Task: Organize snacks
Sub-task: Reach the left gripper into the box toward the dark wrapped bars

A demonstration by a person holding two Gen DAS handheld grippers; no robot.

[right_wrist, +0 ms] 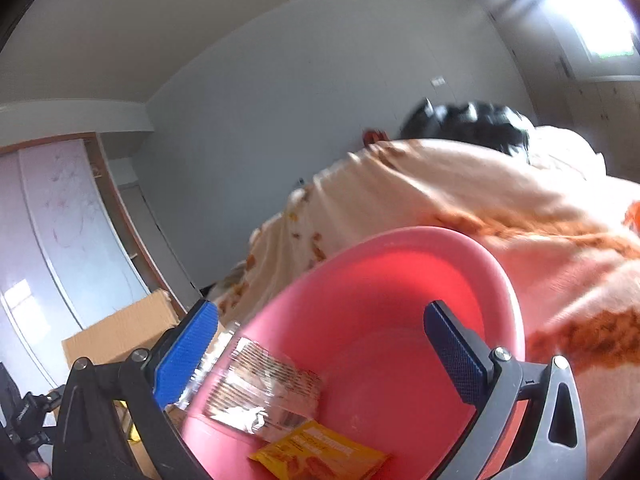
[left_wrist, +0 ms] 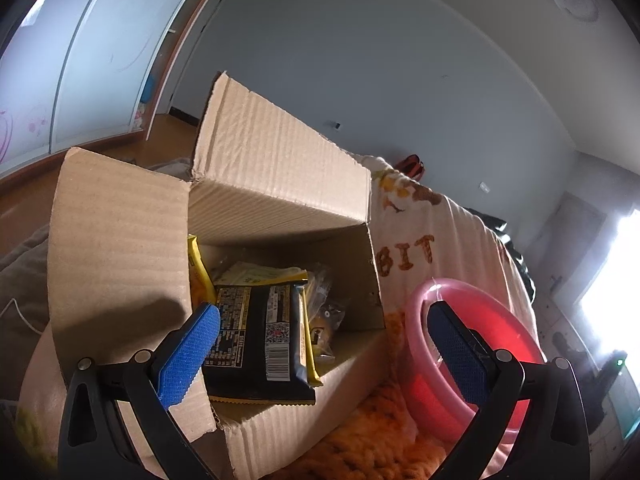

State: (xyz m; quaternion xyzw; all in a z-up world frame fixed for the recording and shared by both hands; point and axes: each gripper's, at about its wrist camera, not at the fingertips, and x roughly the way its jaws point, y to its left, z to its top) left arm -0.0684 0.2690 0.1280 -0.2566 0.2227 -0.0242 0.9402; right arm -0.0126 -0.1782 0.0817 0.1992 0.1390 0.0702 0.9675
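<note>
An open cardboard box (left_wrist: 280,184) holds several snack packets; a black packet with yellow edges (left_wrist: 260,340) lies on top, a yellow one (left_wrist: 198,276) stands at its left. My left gripper (left_wrist: 324,340) is open and empty, just above the box's near side. A pink plastic basin (right_wrist: 384,288) sits to the right of the box (left_wrist: 480,328). In it lie a clear striped packet (right_wrist: 264,384) and a yellow packet (right_wrist: 320,452). My right gripper (right_wrist: 320,344) is open and empty over the basin's near rim.
Box and basin rest on a cream and orange blanket (left_wrist: 424,232) over a bed. A black bag (right_wrist: 464,120) lies at the far edge. A sliding wardrobe (left_wrist: 68,64) stands at the left. The box shows at the left in the right wrist view (right_wrist: 120,328).
</note>
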